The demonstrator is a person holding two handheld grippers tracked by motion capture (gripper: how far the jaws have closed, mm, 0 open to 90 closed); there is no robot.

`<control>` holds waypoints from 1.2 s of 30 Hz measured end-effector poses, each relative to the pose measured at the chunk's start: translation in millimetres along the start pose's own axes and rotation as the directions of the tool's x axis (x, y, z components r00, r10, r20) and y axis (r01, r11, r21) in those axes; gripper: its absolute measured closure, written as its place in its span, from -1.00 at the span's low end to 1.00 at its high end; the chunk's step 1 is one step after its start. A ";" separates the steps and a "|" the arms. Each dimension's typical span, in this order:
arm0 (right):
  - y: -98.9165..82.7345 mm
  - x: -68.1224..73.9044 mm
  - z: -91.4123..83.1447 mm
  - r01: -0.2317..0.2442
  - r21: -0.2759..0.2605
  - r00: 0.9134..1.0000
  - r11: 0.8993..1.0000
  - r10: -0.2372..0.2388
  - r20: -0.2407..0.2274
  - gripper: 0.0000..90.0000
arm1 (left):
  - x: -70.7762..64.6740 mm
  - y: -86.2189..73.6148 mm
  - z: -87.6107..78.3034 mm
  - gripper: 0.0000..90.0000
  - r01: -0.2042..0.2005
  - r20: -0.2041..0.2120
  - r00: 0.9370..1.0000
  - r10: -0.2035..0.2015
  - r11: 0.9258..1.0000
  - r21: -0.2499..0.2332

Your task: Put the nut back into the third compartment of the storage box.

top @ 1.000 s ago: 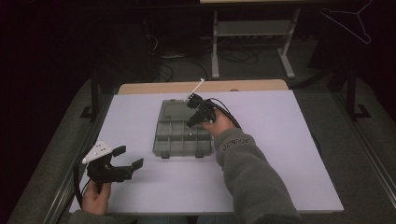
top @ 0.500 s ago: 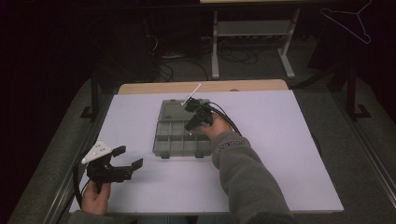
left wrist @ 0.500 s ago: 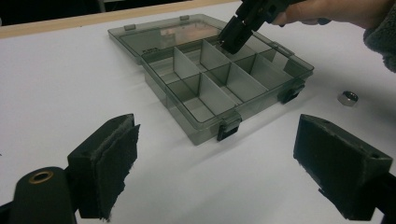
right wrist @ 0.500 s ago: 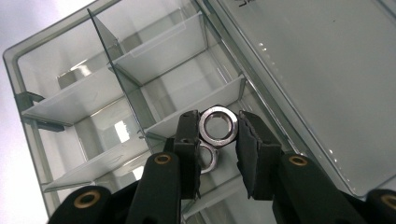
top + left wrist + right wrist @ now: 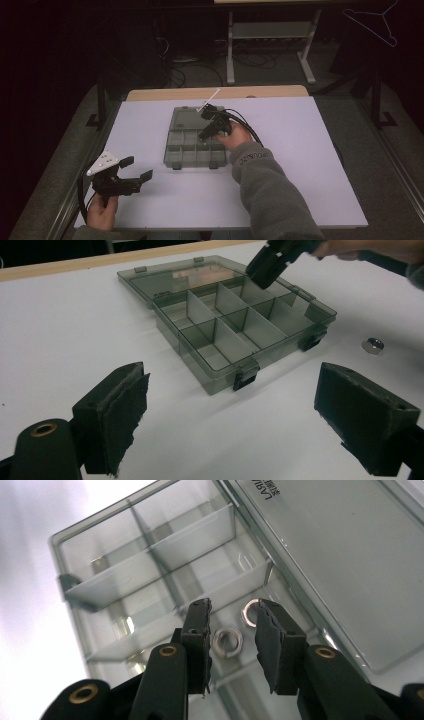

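Nuts of silvery metal, two of them, lie loose on the floor of one compartment of a smoky transparent plastic organiser box [image 5: 150, 580]: one hexagonal nut [image 5: 228, 642] sits right below the gap between the jaws in the right gripper view, the second nut [image 5: 248, 613] just beyond it, partly behind the right-hand pad. The black two-jaw right gripper [image 5: 232, 630] hovers over that compartment with its jaws only narrowly parted, having just been opening a little, and nothing is clamped between the pads. Nearest the person in the high view, the left gripper [image 5: 137, 169] rests at the near left edge of the white table [image 5: 310, 165], its jaws spread wide around nothing, well apart from the box. The left gripper view adds a third hexagonal nut [image 5: 372, 345] lying on the table just beside the box's latch side. Farther off, the box's lid [image 5: 340, 555] lies flat and open behind the compartments; printing along its edge begins "LAPIZ", the rest too small to read. The person's grey sleeve [image 5: 260, 175] carries lettering that cannot be made out.
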State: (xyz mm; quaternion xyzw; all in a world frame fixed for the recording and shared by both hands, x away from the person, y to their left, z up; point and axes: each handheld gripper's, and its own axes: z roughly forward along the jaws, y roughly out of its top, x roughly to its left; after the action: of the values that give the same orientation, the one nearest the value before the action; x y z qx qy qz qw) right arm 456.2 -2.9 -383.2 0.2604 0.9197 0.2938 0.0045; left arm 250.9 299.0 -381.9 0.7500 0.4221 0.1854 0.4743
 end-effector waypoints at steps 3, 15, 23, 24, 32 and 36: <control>-11.6 2.6 -16.9 -0.001 -0.017 1.000 1.000 0.001 0.002 0.43 | -0.6 0.2 -0.1 -0.71 -0.003 -0.002 1.000 0.003 1.000 0.003; -58.9 10.9 -57.3 -0.012 -0.068 1.000 0.998 0.012 0.007 0.37 | -0.9 -0.2 0.8 -0.72 -0.007 -0.006 1.000 0.007 1.000 0.010; -83.8 21.8 -64.2 -0.009 -0.058 1.000 0.998 0.009 0.010 0.36 | -1.7 0.1 0.5 -0.72 -0.006 -0.006 1.000 0.006 1.000 0.009; -88.3 24.1 -64.9 -0.004 -0.061 1.000 0.998 0.005 0.012 0.36 | -1.8 0.2 0.4 -0.72 -0.006 -0.006 1.000 0.006 1.000 0.008; -119.0 39.1 -59.9 0.003 -0.025 1.000 1.000 -0.002 0.014 0.36 | -1.2 0.2 0.5 -0.71 -0.007 -0.007 1.000 0.007 1.000 0.002; -130.9 40.7 -55.6 0.001 -0.007 1.000 1.000 -0.001 0.008 0.36 | -1.4 0.0 0.5 -0.72 -0.005 -0.007 1.000 0.005 1.000 0.007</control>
State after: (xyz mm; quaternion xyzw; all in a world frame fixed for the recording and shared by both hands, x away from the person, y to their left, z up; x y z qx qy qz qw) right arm 349.7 -103.8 -402.3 0.2610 0.9188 0.2959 0.0093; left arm 250.4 297.6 -382.0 0.7520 0.4227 0.1877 0.4696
